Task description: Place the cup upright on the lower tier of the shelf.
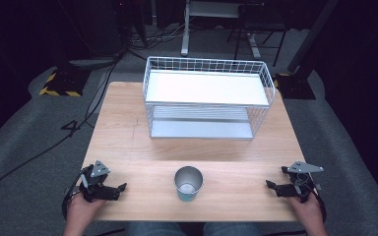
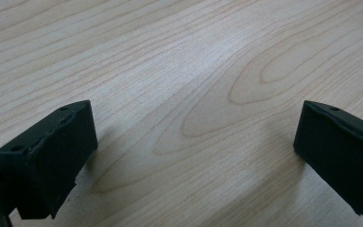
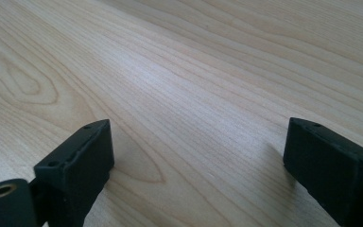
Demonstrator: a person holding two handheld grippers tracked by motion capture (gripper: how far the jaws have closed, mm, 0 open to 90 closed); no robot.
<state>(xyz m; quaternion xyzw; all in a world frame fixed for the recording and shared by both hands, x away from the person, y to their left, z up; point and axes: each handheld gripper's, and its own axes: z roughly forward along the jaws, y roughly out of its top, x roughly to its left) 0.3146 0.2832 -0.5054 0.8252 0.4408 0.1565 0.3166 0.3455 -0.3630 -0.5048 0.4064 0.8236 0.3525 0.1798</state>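
A metal cup (image 1: 188, 183) with a teal lower band stands upright near the front middle of the wooden table (image 1: 128, 132). My left gripper (image 1: 122, 188) rests on the table at the front left, pointing toward the cup, a short way off. In the left gripper view its jaws stand wide apart over bare wood, and the left gripper (image 2: 194, 151) is open and empty. My right gripper (image 1: 269, 185) lies at the front right, aimed inward at the cup. The right gripper (image 3: 196, 161) is open too, with only wood grain between its fingers.
A white wire rack (image 1: 206, 96) with two shelves stands at the back middle of the table. Cables, stands and a chair base lie on the grey floor beyond. Bare wood lies between the cup and the rack.
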